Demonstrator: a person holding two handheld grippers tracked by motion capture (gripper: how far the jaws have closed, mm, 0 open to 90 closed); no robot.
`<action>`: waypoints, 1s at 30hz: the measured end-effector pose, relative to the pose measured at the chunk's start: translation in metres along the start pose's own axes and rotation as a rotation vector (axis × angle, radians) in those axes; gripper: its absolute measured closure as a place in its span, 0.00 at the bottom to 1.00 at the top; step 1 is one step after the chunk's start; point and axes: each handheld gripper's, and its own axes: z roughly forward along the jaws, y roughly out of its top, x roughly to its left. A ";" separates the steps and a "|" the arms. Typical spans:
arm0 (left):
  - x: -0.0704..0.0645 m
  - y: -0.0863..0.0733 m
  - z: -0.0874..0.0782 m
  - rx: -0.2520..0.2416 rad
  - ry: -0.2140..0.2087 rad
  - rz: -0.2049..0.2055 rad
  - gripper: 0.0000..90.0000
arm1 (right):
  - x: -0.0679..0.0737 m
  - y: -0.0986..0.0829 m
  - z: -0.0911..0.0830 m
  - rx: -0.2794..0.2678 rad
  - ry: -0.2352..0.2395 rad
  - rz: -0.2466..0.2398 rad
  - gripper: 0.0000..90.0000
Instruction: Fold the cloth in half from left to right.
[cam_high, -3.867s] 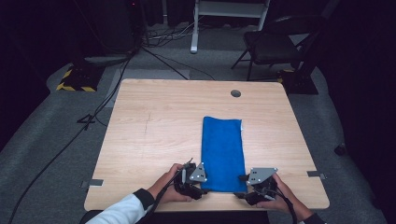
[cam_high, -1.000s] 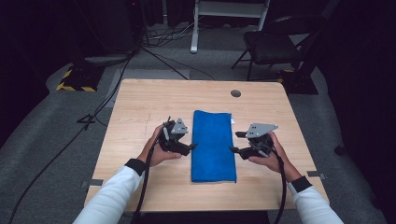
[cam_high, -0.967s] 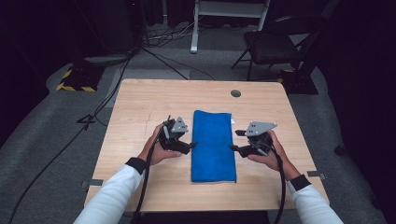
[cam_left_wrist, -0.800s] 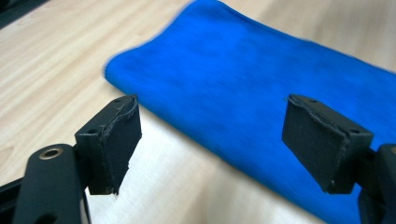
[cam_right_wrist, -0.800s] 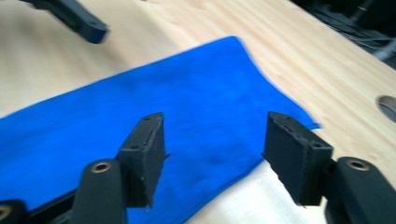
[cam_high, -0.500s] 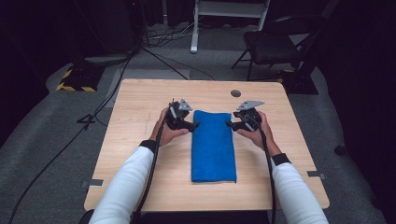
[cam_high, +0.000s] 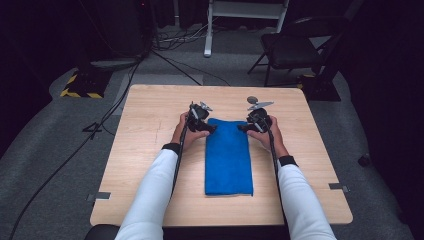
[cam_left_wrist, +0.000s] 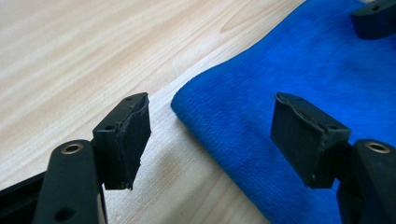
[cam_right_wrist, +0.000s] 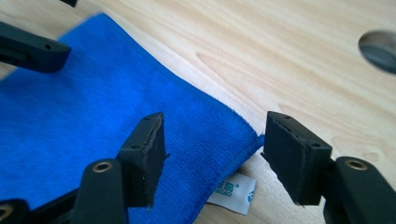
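At far end of blue cloth (cam_high: 228, 156), lengthwise mid-table (cam_high: 150, 150): both forearms extended forward, hands level. Left gripper (cam_high: 206, 127) at far left corner, jaws spread wide astride cloth edge, nothing clamped. Right gripper (cam_high: 245, 127) at far right corner, jaws likewise parted around corner, white tag (cam_right_wrist: 232, 193) just beneath.

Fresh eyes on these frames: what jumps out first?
The folded blue towel lies lengthwise mid-table, vivid against the pale wooden table. The left gripper and right gripper sit at its two far corners, jaws open, each straddling a corner. A small white care tag pokes out from under the corner between the right gripper's jaws.
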 end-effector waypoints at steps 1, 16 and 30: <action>0.000 0.000 0.002 0.010 -0.001 0.007 0.37 | 0.000 0.000 0.002 0.007 -0.002 0.002 0.43; -0.003 -0.002 0.009 0.032 -0.052 0.009 0.71 | 0.011 -0.002 0.015 0.030 0.054 -0.001 0.72; -0.006 0.009 0.004 -0.008 -0.013 0.045 0.93 | 0.023 0.007 0.009 -0.030 0.040 -0.045 0.96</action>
